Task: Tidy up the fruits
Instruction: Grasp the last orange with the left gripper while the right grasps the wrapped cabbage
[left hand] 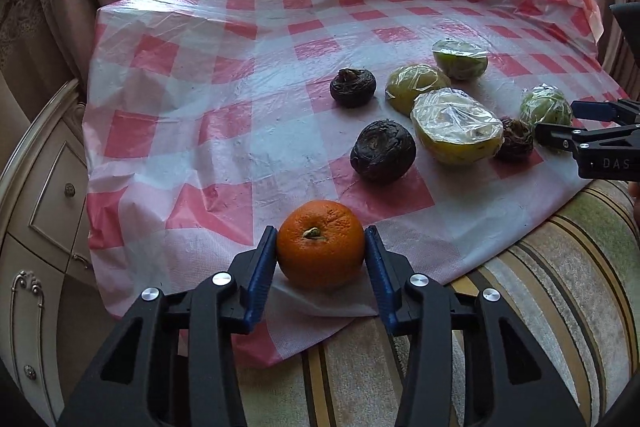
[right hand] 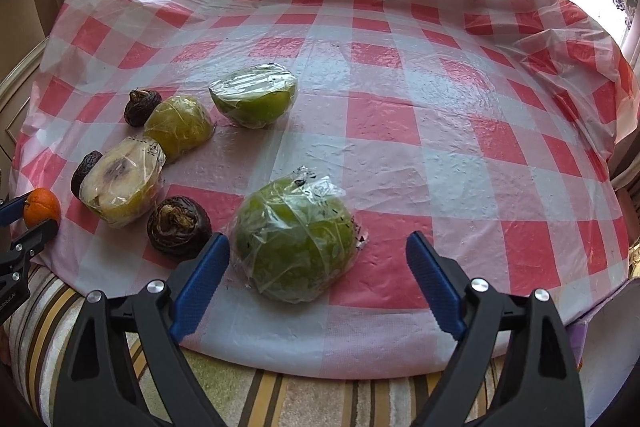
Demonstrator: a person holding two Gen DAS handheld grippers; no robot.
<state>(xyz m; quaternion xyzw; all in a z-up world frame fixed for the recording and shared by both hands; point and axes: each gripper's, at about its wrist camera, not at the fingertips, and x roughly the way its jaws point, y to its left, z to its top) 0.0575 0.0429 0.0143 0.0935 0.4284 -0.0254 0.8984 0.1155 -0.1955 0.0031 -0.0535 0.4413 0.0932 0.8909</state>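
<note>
My left gripper (left hand: 321,247) clamps the orange (left hand: 320,245), stem toward me, at the cloth's near edge (left hand: 320,311). My right gripper (right hand: 318,267) gapes around the wrapped green fruit (right hand: 294,239); open cloth lies far right.

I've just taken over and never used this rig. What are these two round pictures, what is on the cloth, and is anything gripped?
Each picture comes from a camera on a handheld two-finger clamp, looking along its blue fingers. The left wrist view shows the left gripper shut on an orange at the near edge of the red-checked tablecloth. The right wrist view shows the right gripper open around a plastic-wrapped green fruit, its right pad clearly apart from it. Also on the cloth: three more wrapped fruit pieces and three dark, wrinkled round fruits, such as this one.
</note>
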